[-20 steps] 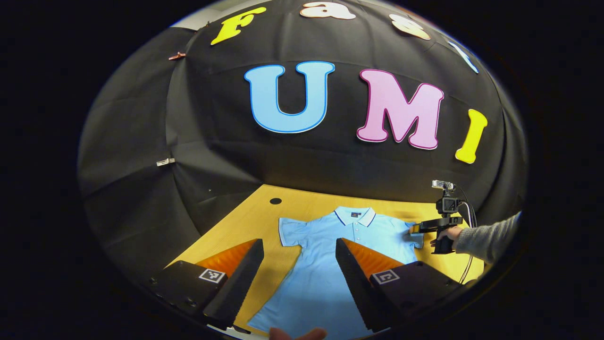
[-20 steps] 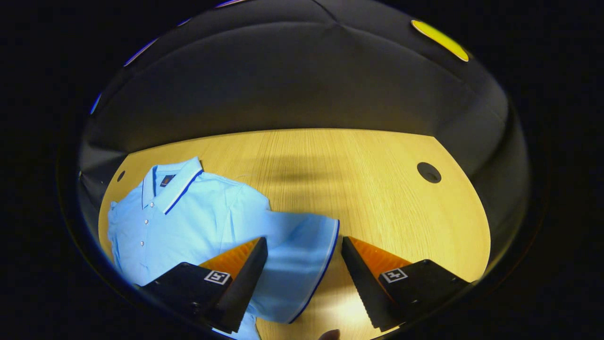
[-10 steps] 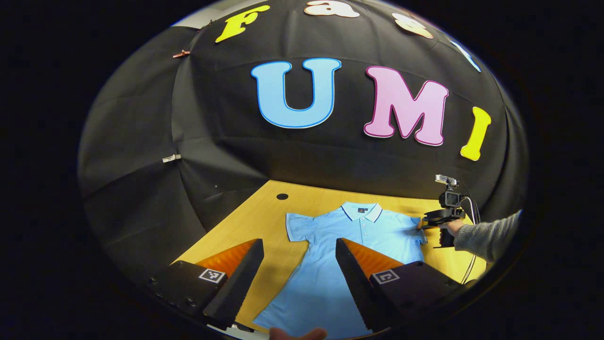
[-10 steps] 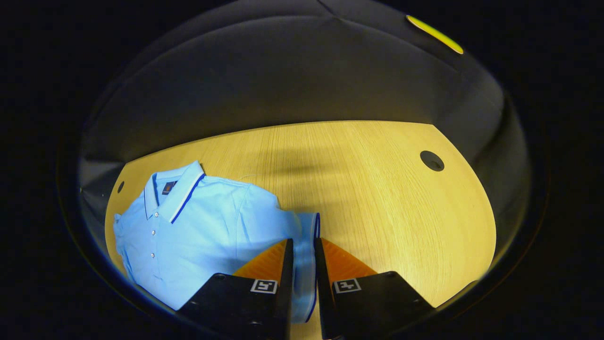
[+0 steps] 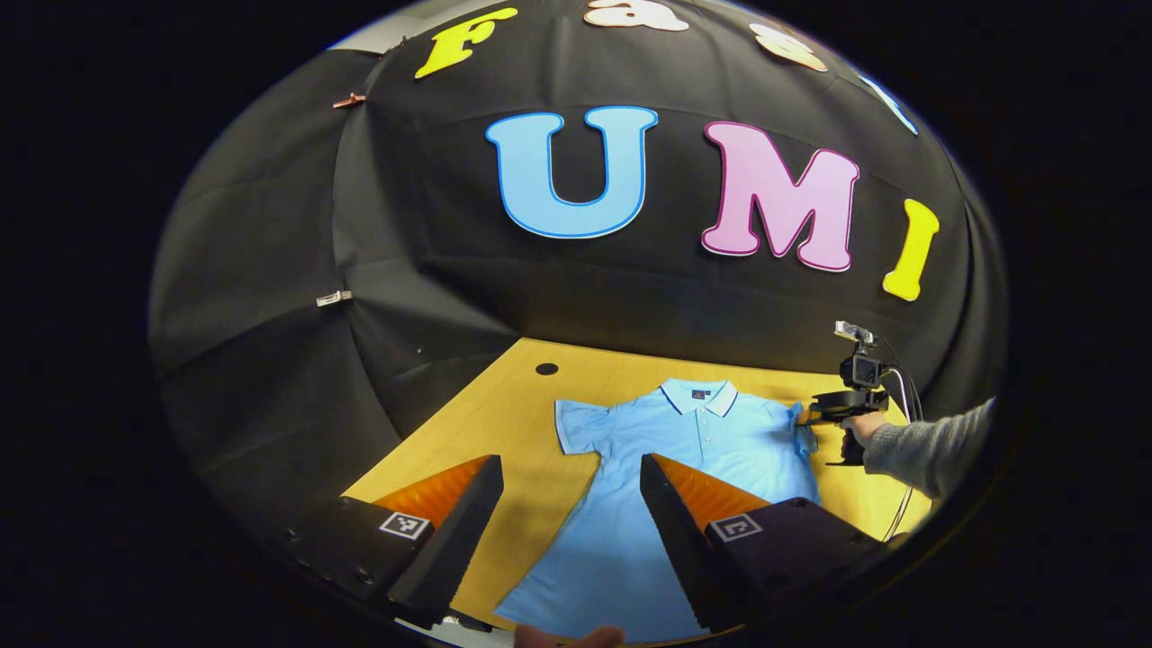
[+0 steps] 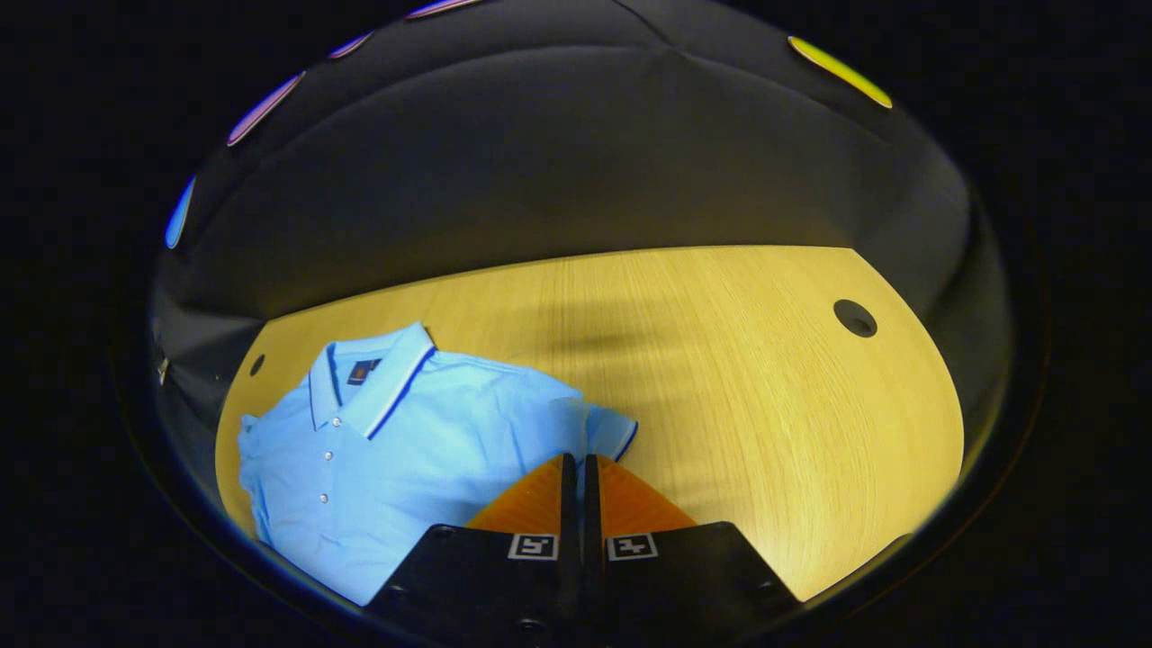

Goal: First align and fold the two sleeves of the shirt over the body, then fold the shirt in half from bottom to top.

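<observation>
One sleeve [image 6: 605, 430] of the shirt [image 5: 684, 468], flat on the table [image 6: 765, 378], sits clenched in our right gripper [image 6: 576, 468], so we lift gently inward over the body while our left gripper [image 5: 571, 504], jaws released, hovers near the hem.

Right claw [image 6: 576, 468] clamped, seemingly pinching (left claw [image 5: 567, 504] agape).

The shirt [image 5: 684, 468] lies flat on the table [image 5: 504, 423], collar [image 5: 699, 395] toward the far edge, hem toward the near edge. A hole [image 5: 546, 368] sits near the far left corner, another hole [image 6: 854, 318] near the far right corner. At the shirt's right sleeve [image 6: 605, 432] is the right gripper [image 6: 576, 468]; the left gripper [image 5: 567, 486] is above the near edge, over the hem side.
</observation>
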### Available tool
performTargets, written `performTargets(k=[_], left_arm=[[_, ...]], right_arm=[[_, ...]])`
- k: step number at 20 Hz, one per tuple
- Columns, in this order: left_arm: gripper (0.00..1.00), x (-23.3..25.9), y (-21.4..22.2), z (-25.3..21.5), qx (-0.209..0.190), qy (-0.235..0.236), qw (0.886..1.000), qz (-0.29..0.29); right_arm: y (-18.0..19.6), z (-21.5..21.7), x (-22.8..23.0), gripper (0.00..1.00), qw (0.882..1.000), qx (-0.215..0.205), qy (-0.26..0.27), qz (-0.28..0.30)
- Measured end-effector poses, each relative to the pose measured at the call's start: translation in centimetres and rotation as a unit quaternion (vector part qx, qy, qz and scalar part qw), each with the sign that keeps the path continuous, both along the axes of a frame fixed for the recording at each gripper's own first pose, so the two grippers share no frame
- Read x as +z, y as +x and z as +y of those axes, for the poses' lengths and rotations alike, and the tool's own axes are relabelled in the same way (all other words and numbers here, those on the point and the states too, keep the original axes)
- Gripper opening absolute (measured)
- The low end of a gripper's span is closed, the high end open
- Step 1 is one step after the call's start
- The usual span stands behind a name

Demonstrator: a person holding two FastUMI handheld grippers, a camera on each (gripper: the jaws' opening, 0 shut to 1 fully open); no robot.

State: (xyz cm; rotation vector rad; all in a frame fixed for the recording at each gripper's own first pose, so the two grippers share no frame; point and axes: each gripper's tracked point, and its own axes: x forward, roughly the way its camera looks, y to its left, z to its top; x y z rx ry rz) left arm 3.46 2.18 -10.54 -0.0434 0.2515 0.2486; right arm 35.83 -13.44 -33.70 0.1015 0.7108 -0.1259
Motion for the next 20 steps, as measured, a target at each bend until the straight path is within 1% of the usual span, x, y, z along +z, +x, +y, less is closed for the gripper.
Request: performTargets(k=[5, 10, 16, 20], left_arm=[[0.97, 0.0, -0.3, 0.9, 0.005, -0.003, 1.000, -0.003], [0.97, 0.0, -1.0, 1.9, 0.014, -0.007, 1.000, -0.007], [0.97, -0.2, -2.3, 3.2, 0.030, -0.014, 0.999, -0.008], [0.97, -0.5, -3.3, 3.9, 0.040, -0.016, 0.999, -0.008]], right_arm=[[0.7, 4.9, 2.0, 0.05, 0.998, 0.044, 0.041, -0.036], [0.4, 10.8, 3.2, 0.05, 0.994, 0.090, 0.048, -0.049], [-0.7, 17.7, 1.7, 0.05, 0.988, 0.149, 0.031, -0.028], [-1.5, 21.4, -1.1, 0.05, 0.984, 0.178, 0.019, 0.000]])
